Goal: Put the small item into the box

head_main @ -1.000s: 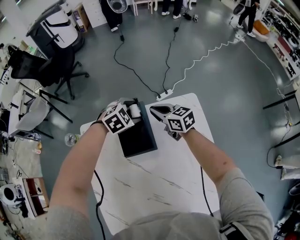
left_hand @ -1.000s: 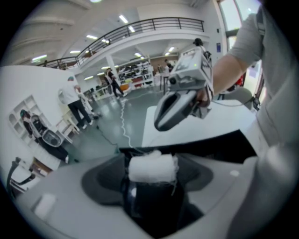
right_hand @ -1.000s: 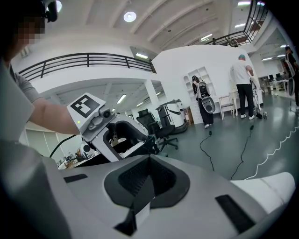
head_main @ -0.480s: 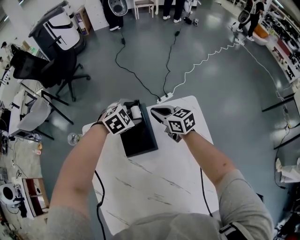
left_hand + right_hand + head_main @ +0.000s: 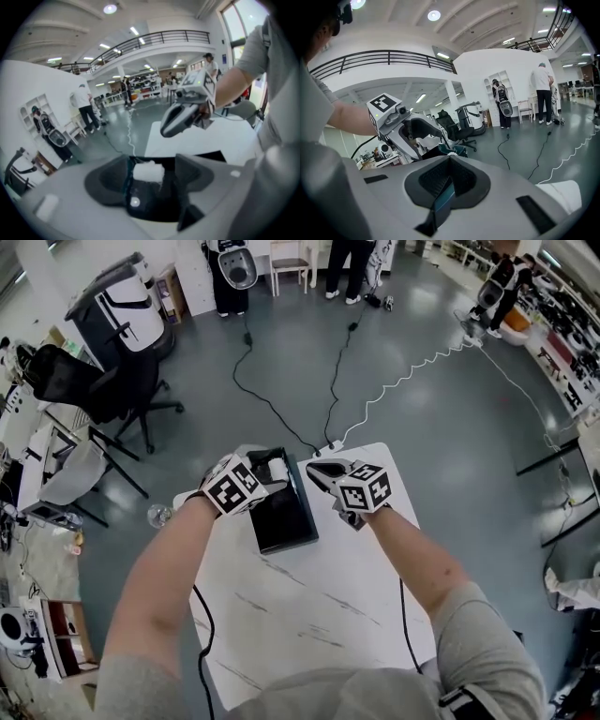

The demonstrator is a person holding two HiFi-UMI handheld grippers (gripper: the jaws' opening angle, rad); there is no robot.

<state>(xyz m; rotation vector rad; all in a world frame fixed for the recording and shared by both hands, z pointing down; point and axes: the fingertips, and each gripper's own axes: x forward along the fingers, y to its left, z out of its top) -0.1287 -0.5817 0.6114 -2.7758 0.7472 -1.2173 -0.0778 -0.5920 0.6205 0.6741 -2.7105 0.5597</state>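
Over the far end of the flat black rectangular box point(image 5: 286, 521), the left gripper point(image 5: 270, 470) is clamped on the small white soft-looking item point(image 5: 148, 171); the left gripper view shows the item pinched between the two dark jaw pads, filling the gap between them; seen from the head view it hangs above the box's far edge, and whether it touches the box cannot be told; the box lies on the white, grey-veined tabletop point(image 5: 309, 606), near its far left corner, with its long side running away from the person; the right gripper point(image 5: 319, 470) hovers just beside the box's far right corner, apart from the left one; its jaws are pressed together with nothing between them, as the right gripper view makes plain; each gripper carries a cube of black-and-white square markers, and both bare forearms reach out over the table from the grey short sleeves; beyond the table lies a grey floor crossed by a white coiled cable point(image 5: 412, 371) and black cords that run to a white power strip point(image 5: 328, 446) near the table's far edge; a black office chair point(image 5: 103, 390) stands well off to the left.
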